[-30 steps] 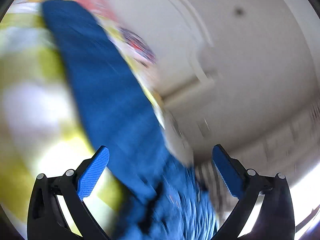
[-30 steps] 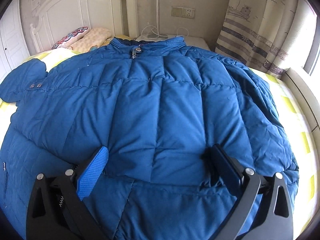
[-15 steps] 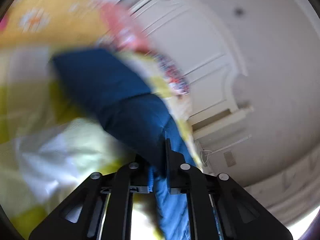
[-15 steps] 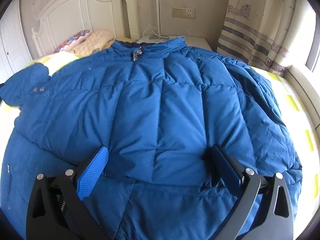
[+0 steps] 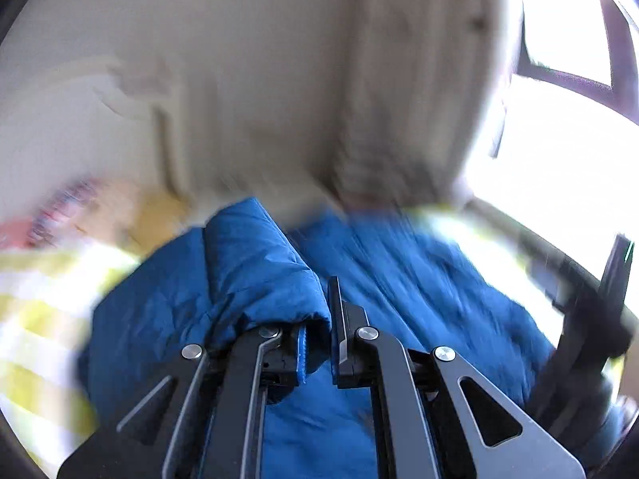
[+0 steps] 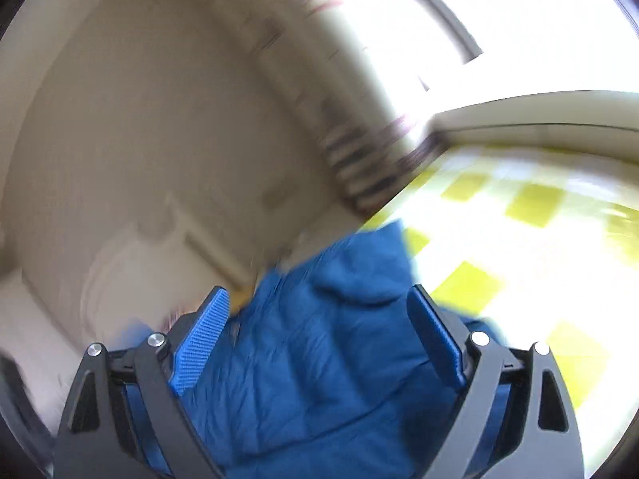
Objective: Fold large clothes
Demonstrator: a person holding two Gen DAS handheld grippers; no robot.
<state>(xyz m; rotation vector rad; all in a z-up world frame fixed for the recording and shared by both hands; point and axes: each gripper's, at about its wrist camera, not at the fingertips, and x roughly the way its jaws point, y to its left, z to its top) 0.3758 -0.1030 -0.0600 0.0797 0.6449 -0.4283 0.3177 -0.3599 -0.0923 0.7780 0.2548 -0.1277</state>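
left wrist view: left gripper (image 5: pixel 317 343) is clamped on a puffy fold of the blue down jacket (image 5: pixel 255 263); the fabric bunches up between the closed fingers and the rest of the jacket spreads out below and to the right over the yellow-and-white checked bedspread (image 5: pixel 36 307). only this view shows the other tool, a dark blurred shape at the right edge (image 5: pixel 587 319), plus a blurred pink/red pillow (image 5: pixel 60 207) at far left and the window (image 5: pixel 567 60) top right.

right wrist view: right gripper (image 6: pixel 317 335) has its jaws wide apart, having just closed in a little. the jacket (image 6: pixel 319 359) lies between and under the blue pads (image 6: pixel 199 339) but they don't press on it. this view shows more of the checked bedspread (image 6: pixel 519 207) at right, a striped curtain (image 6: pixel 359 167) and the white headboard (image 6: pixel 131 263), tilted.

both views are heavily motion-blurred, so background detail is unreadable.
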